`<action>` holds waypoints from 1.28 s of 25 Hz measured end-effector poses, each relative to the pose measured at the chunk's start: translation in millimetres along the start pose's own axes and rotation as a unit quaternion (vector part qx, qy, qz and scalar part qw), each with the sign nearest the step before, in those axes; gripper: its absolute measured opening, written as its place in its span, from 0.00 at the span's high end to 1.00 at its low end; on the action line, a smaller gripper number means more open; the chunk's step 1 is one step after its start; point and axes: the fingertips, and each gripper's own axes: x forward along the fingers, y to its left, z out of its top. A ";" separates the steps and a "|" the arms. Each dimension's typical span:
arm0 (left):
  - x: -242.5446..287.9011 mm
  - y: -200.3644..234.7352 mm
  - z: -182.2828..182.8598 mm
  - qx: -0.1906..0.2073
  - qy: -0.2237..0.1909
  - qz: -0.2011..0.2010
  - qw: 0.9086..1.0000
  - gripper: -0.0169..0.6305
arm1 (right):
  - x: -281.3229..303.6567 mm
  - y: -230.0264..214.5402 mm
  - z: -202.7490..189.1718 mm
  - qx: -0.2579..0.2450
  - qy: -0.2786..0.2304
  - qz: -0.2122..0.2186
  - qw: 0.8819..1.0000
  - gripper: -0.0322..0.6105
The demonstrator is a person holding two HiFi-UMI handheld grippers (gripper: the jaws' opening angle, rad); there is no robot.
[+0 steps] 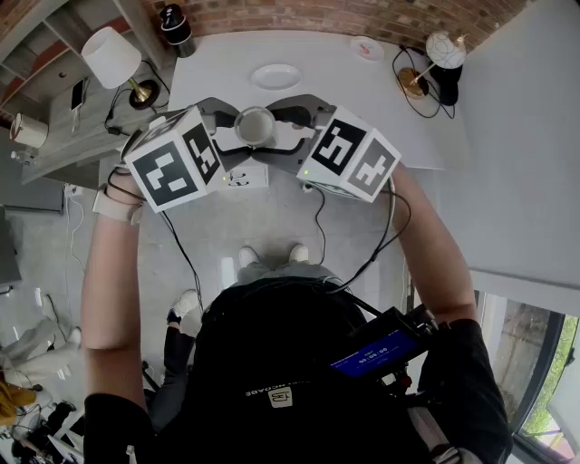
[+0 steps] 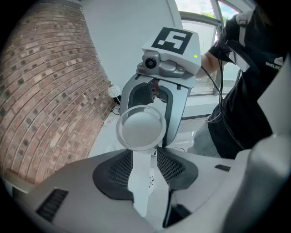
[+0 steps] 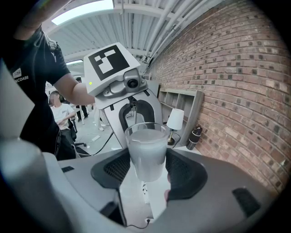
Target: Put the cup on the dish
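Milky-white and translucent, the cup (image 3: 145, 145) stands upright between the fingers of the right gripper (image 3: 147, 157). Its sides lie against both pads near their tips, so this gripper is clamped on it. The left gripper (image 2: 144, 154) faces it from the other side, pointing more steeply down and looking into the cup's round mouth. Its fingers stand apart, with a narrower gap than the right ones. The cup's rim covers their tips, and I cannot tell whether they press on the cup's foot or only reach it. In the head view the cup sits midway between the two marker cubes, mouth up, over the near part of the white table (image 1: 362, 100). The dish (image 1: 276, 76), a small white oval, lies flat on that table farther out, toward the brick wall (image 1: 362, 18). It is apart from the cup, with bare tabletop between them. The person's arms are stretched forward, one to each gripper. A lamp (image 1: 111, 56) with a white shade stands off the table's left side, and a dark bottle (image 1: 175, 23) stands by the table's far left corner.
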 end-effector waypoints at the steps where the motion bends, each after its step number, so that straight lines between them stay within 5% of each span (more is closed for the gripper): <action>1: -0.6 0.0 -0.2 0.001 0.000 0.001 1.000 0.72 | 0.1 0.2 0.5 -0.002 0.001 -0.002 1.000 0.57; 32: 15.8 5.7 23.7 0.015 -0.001 0.003 1.000 0.72 | -19.0 -15.5 -17.4 -0.001 0.002 -0.020 1.000 0.57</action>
